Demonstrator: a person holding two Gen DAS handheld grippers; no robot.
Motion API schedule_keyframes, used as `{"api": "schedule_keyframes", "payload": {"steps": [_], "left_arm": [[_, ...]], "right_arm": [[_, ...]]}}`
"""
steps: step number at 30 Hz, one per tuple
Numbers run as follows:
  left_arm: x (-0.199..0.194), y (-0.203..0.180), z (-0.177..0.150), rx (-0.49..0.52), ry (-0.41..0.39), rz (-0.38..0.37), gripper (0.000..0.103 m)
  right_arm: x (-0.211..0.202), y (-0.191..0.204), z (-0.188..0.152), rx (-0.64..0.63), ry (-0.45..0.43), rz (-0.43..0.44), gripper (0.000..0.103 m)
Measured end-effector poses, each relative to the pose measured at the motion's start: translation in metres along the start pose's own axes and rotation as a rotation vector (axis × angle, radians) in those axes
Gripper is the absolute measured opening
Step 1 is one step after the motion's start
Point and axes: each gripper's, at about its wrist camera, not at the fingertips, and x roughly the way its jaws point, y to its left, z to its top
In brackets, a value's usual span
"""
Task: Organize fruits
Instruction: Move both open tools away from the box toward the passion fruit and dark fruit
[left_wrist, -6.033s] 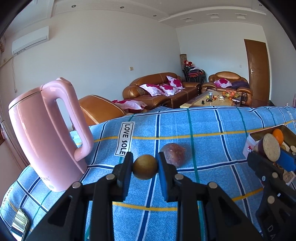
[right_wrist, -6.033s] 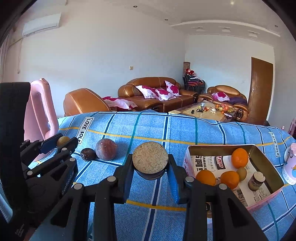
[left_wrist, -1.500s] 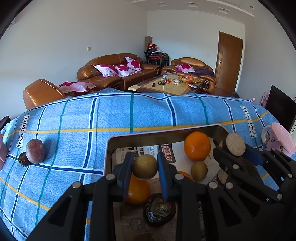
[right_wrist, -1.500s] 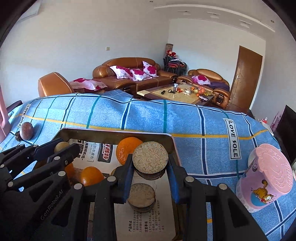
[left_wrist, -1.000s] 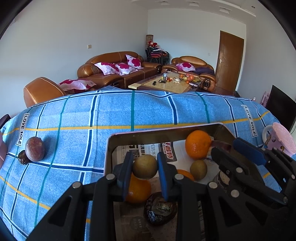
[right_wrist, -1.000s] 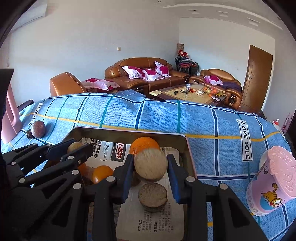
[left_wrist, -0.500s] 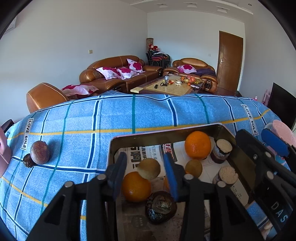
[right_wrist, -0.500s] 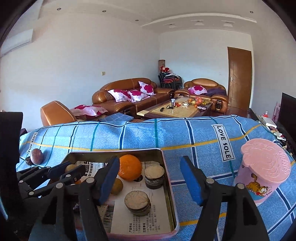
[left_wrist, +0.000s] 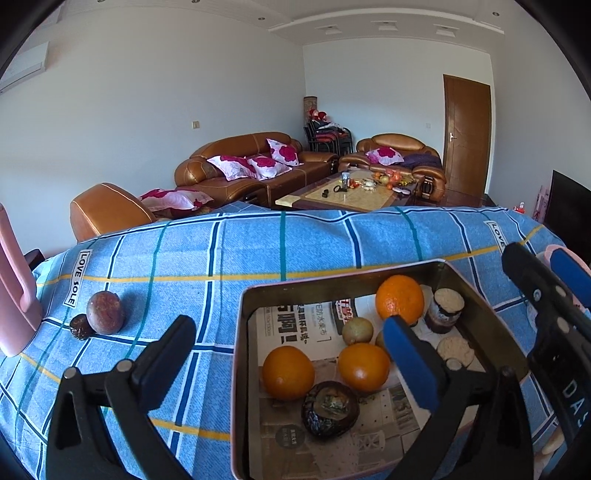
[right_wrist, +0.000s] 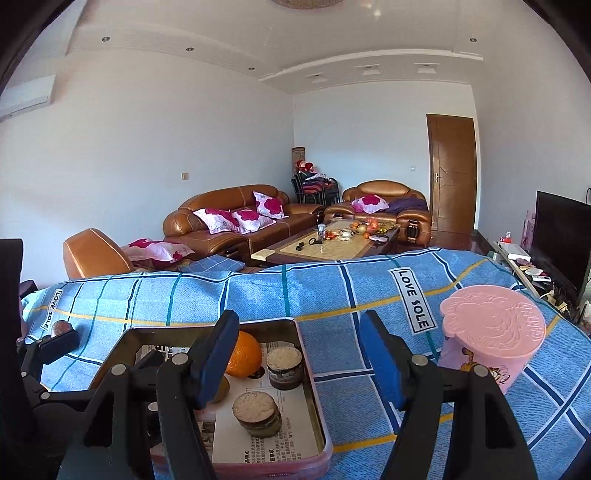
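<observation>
Both grippers have let go since the earlier frames: the small brown fruit (left_wrist: 357, 330) that the left one pinched now lies in the tray (left_wrist: 239, 354), and the cut half fruit (right_wrist: 284, 363) from the right one sits there too.

Going from big to small: the blue checked cloth (left_wrist: 221, 258) covers the whole table. The metal tray, lined with newspaper, sits at about 5 o'clock in the left wrist view. In it are three oranges (left_wrist: 399, 299), a dark wrinkled fruit (left_wrist: 330, 409) and another cut half (right_wrist: 257, 409).

The left gripper (left_wrist: 291, 354) is spread wide and its jaws are opening, with nothing between them. The right gripper (right_wrist: 299, 362) stands open and empty over the tray's right rim.

Still out on the cloth at 9 o'clock are a purple passion fruit (left_wrist: 105, 312) and a small dark fruit (left_wrist: 79, 326) touching it. The passion fruit looks light, round and stiff-shelled, likely to roll, so I would close on it across its widest middle. The dark one seems soft and shrivelled, wanting a gentle pinch.
</observation>
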Motion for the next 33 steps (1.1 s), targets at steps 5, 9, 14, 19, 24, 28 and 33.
{"api": "schedule_keyframes", "payload": {"steps": [5, 9, 14, 19, 24, 28, 33], "left_arm": [[-0.007, 0.001, -0.004, 0.000, -0.012, 0.005, 0.103], [-0.013, 0.004, -0.007, -0.009, -0.018, 0.015, 0.103], [-0.022, 0.007, -0.013, -0.011, -0.019, 0.016, 0.103], [-0.029, 0.009, -0.017, -0.015, -0.030, 0.022, 0.103], [-0.034, 0.012, -0.020, -0.015, -0.032, 0.031, 0.103], [-0.037, 0.020, -0.024, -0.026, -0.021, 0.028, 0.103], [-0.040, 0.028, -0.028, -0.026, -0.015, 0.032, 0.103]], "right_arm": [[-0.007, 0.001, 0.000, -0.008, -0.017, -0.021, 0.070], [-0.012, 0.000, -0.002, -0.002, -0.011, -0.025, 0.070], [-0.019, 0.003, -0.005, -0.005, -0.017, -0.023, 0.070], [-0.028, 0.006, -0.008, -0.012, -0.018, -0.024, 0.070], [-0.033, 0.011, -0.010, -0.029, -0.021, -0.021, 0.070], [-0.036, 0.015, -0.012, -0.037, -0.024, -0.020, 0.070], [-0.039, 0.015, -0.013, -0.029, -0.018, -0.044, 0.070]]}}
